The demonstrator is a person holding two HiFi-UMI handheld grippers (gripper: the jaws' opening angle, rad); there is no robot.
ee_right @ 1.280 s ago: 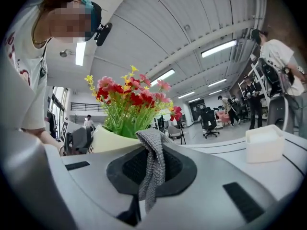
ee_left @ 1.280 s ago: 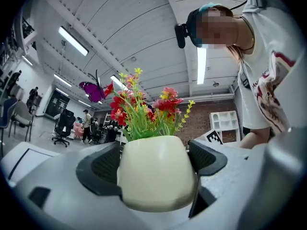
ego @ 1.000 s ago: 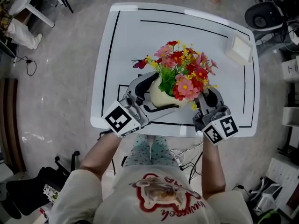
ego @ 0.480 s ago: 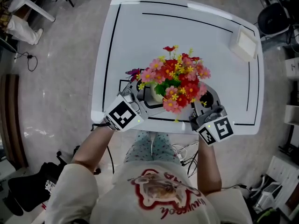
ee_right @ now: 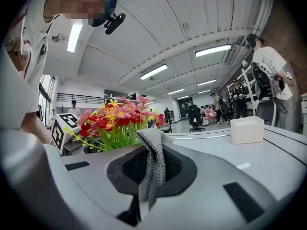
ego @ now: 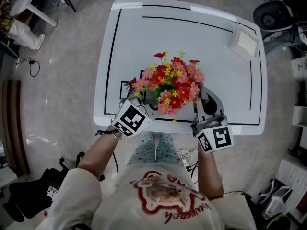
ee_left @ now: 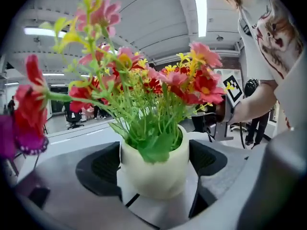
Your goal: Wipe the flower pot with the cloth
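Two grippers sit at the near edge of the white table, one in each of my hands. My left gripper has its dark pads closed against both sides of the cream flower pot, which stands upright between them. The pot is at the near middle of the table, and from my head it is almost hidden under its own bunch of red, pink and yellow flowers. My right gripper lies just right of the pot, pointing toward the far side. Its fingers are pressed together on the grey knitted cloth, which bunches up above the pads and hangs down in a narrow fold in front of them. In the right gripper view the flowers rise just to the left of the cloth, and I cannot tell whether the cloth touches the pot. Well away, at the far right corner of the table, sits a small white box.
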